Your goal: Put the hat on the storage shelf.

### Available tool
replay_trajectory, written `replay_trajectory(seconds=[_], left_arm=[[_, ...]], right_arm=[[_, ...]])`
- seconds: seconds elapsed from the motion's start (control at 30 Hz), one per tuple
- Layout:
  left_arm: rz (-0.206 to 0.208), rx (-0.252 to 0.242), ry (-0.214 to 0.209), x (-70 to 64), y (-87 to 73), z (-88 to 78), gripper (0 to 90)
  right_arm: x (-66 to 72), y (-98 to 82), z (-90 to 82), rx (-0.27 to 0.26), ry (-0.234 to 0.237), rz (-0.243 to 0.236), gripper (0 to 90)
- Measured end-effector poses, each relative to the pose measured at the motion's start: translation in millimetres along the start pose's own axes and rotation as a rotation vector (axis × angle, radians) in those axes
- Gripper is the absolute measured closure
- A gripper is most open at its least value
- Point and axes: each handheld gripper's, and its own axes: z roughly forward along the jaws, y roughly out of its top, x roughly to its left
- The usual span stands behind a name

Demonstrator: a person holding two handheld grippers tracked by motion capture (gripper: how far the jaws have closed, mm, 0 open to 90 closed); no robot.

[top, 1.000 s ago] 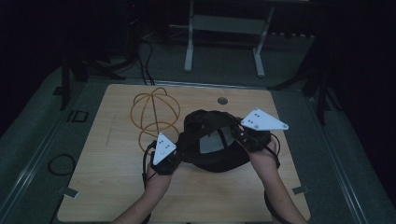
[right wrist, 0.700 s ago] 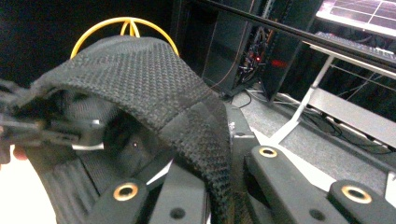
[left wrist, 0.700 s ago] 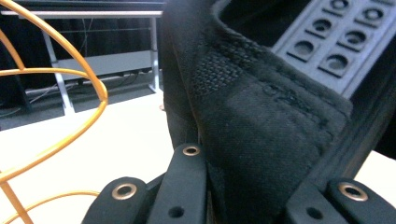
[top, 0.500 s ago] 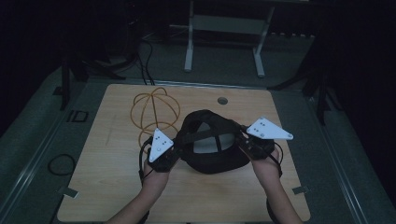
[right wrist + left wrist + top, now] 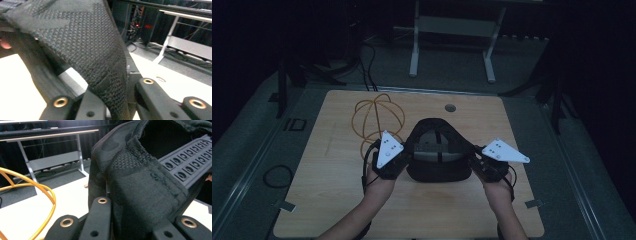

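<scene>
1. A person at the table point(image 5: 332, 200) holds a black cap point(image 5: 435, 155) up between two tongs, one at each side of it, the crown pointing away from them.
2. The left tongs point(image 5: 404, 162) are clamped tight on the cap's side panel. In the left gripper view the cloth bunches between the closed jaws, and the holed strap point(image 5: 186, 168) runs off to their right.
3. The right tongs point(image 5: 477, 162) have just been opening. In the right gripper view the cap's mesh cloth point(image 5: 82, 42) hangs down between the jaws, against one of them, with a gap showing at the other. That grip looks let go or nearly so.
4. An orange wire frame point(image 5: 377, 117) stands just beyond the left tongs, well apart from the right ones. The cap is near it, not touching.
5. The step in hand looks like a change of grip: the cap is carried on the left side while the right side lets go.
6. The next move likely calls for the right tongs to take a fresh, firm bite on the rim before the cap goes anywhere. With one side only, the soft cloth could sag or twist.
7. If the frame is the goal, the cap must be lifted higher and swung toward the left tongs' far side, opening downward, to drop over it.
</scene>
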Motion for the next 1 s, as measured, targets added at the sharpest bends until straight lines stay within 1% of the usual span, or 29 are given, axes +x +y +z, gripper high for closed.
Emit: replay_trajectory(seconds=[0.07, 0.1, 0.13, 0.17, 0.2, 0.23, 0.27, 0.3, 0.37, 0.43, 0.53, 0.6, 0.67, 0.73, 0.77, 0.83, 0.9, 0.93, 0.97, 1.0], left_arm=[[-0.008, -0.003, -0.01, 0.2, 1.1, -0.6, 89.6], [-0.004, 0.0, -0.009, 0.3, 2.2, -1.3, 89.6], [-0.007, -0.002, -0.011, 0.7, 3.5, -2.0, 89.5], [-0.011, -0.004, -0.019, 0.9, 4.9, -2.5, 89.6], [-0.011, -0.005, -0.016, 1.1, 6.4, -3.0, 89.6], [-0.014, -0.005, -0.017, 1.1, 7.8, -3.6, 89.6], [-0.006, -0.004, -0.017, 1.3, 9.1, -4.0, 89.6], [-0.012, -0.01, -0.013, 0.6, 10.0, -4.1, 89.6], [-0.002, -0.012, -0.015, 0.4, 12.1, -4.6, 89.6], [0.0, -0.009, -0.016, 0.4, 13.7, -4.6, 89.6], [0.0, -0.008, -0.016, 1.0, 14.4, -4.1, 89.6], [-0.003, -0.006, -0.016, 1.0, 14.5, -3.6, 89.6], [-0.004, -0.01, -0.018, 0.8, 14.5, -3.7, 89.6], [0.012, -0.009, -0.017, -0.1, 14.6, -4.2, 89.6], [0.014, -0.009, -0.019, -0.3, 14.7, -4.6, 89.5], [0.018, -0.012, -0.02, 0.4, 14.8, -5.8, 89.5], [0.034, -0.01, -0.028, 1.9, 15.1, -7.5, 89.5], [0.035, -0.007, -0.036, 2.5, 15.1, -7.7, 89.5], [0.039, -0.005, -0.054, 3.7, 15.0, -8.0, 89.5], [0.042, -0.006, -0.057, 4.2, 14.4, -8.0, 89.5]], right_arm=[[-0.1, -1.0, -2.4, -0.008, 0.015, 0.016, 72.0], [0.1, -1.4, -4.1, -0.013, 0.016, 0.016, 69.7], [-0.1, -1.8, -5.9, -0.016, 0.022, 0.017, 64.9], [-0.5, -2.2, -7.5, -0.024, 0.043, 0.026, 60.0], [-0.1, -2.8, -9.2, -0.025, 0.048, 0.031, 55.9], [0.6, -3.4, -10.3, -0.023, 0.043, 0.024, 52.4], [1.1, -4.2, -11.4, -0.018, 0.05, 0.023, 49.3], [1.4, -5.3, -13.1, -0.02, 0.053, 0.029, 47.7], [2.2, -7.9, -15.9, -0.017, 0.059, 0.03, 43.4], [3.0, -11.6, -18.0, -0.018, 0.077, 0.036, 41.2], [4.7, -16.9, -20.3, -0.005, 0.094, 0.036, 39.2], [5.2, -21.0, -22.0, 0.008, 0.111, 0.039, 36.4], [5.8, -24.6, -23.8, 0.017, 0.134, 0.048, 35.8], [6.7, -28.8, -26.5, 0.031, 0.141, 0.044, 34.7], [6.7, -30.8, -28.7, 0.035, 0.151, 0.041, 34.6], [6.4, -35.0, -34.3, 0.04, 0.156, 0.044, 33.7], [5.1, -39.6, -42.3, 0.037, 0.168, 0.048, 33.7], [4.0, -42.2, -47.9, 0.036, 0.172, 0.049, 33.7], [3.0, -43.6, -51.6, 0.035, 0.178, 0.051, 33.8], [1.6, -45.1, -56.6, 0.03, 0.179, 0.052, 33.9]])
